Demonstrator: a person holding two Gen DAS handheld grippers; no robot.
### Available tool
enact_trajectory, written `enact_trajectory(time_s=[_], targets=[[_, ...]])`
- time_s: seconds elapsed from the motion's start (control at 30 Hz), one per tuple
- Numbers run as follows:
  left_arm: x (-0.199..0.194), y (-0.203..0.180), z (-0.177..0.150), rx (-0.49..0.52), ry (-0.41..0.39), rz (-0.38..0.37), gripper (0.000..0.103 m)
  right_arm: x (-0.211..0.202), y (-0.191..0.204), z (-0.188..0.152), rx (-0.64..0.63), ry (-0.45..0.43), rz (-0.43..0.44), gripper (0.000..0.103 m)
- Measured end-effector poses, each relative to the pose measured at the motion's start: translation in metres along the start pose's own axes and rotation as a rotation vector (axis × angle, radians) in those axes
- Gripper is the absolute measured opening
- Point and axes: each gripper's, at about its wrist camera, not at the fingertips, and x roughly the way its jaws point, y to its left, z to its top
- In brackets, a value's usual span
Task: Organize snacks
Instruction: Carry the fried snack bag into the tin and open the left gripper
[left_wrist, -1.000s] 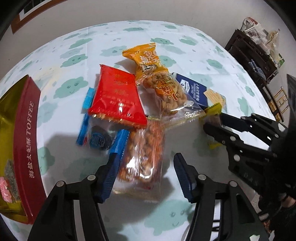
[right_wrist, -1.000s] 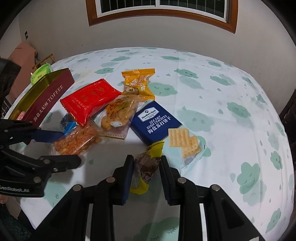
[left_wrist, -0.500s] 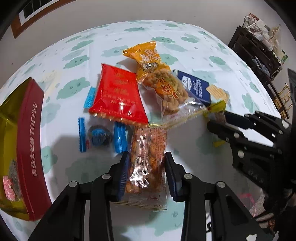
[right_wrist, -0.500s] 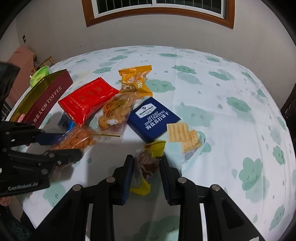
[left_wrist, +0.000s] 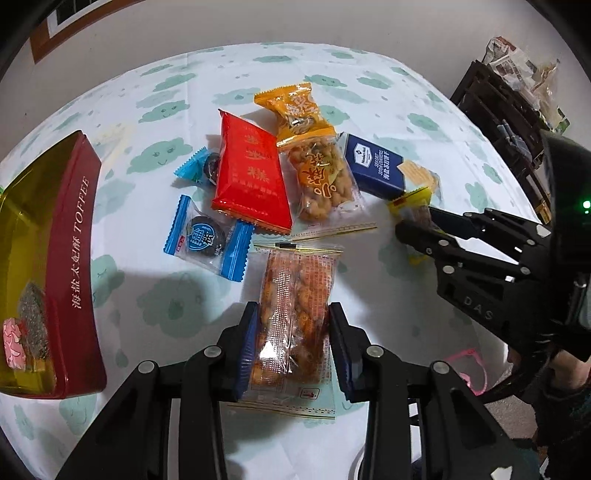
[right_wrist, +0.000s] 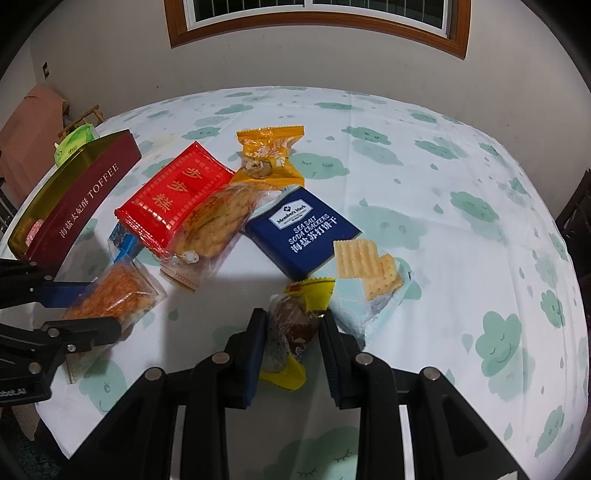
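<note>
Both claws are clenched on snacks: my left claw (left_wrist: 291, 343) has just been closing and now pinches a clear packet of orange fried nuggets (left_wrist: 295, 306) by its long sides, while my right claw (right_wrist: 291, 350) grips a small brown sweet in a yellow-ended wrapper (right_wrist: 295, 325), right beside the cracker pack.

I judge this the pick-up step, both pieces gripped and ready to lift. Next comes carrying them to the toffee tin (left_wrist: 70, 258), which stands open at my left, without crushing either one.

From big to small: the bench (right_wrist: 461, 221) wears a soft white cloth printed with green clouds. The tin is long, rigid, dark red outside and glossy gold inside, with a few sweets in one end. A flat red foil pouch (left_wrist: 251, 177) lies in the middle, overlapping a crinkly see-through bag of twisted biscuits (left_wrist: 321, 181). A square navy cracker pack (right_wrist: 303, 229) lies just beside them, with an orange pillow packet (left_wrist: 295, 110) further off. Smallest are two dark round sweets in blue twist wrappers (left_wrist: 207, 240), near the red pouch.
</note>
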Motion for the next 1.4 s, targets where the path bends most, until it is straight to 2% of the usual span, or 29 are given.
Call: enact_trajectory(time_s=[0.33,0.57,0.77,0.97,1.17,1.4], targets=[[-0.031,0.001,-0.002,0.001,-0.050,-0.011,0.033,0.001,0.002,0.002,-0.005,0.015,-0.019,0.029],[-0.055,0.017,-0.002,-0.013,-0.098,0.016,0.033,0.002,0.004,0.003,-0.013,0.026,-0.036,0.029],[-0.082,0.060,0.000,-0.073,-0.151,0.095,0.033,0.001,0.004,0.003,-0.007,0.032,-0.040,0.029],[-0.101,0.129,-0.007,-0.208,-0.171,0.192,0.033,0.002,0.005,0.005,-0.004,0.043,-0.048,0.029],[-0.097,0.188,-0.022,-0.328,-0.129,0.269,0.033,0.003,0.006,0.006,0.002,0.052,-0.056,0.029],[-0.079,0.213,-0.038,-0.383,-0.081,0.272,0.033,0.004,0.006,0.006,0.011,0.057,-0.064,0.029]])
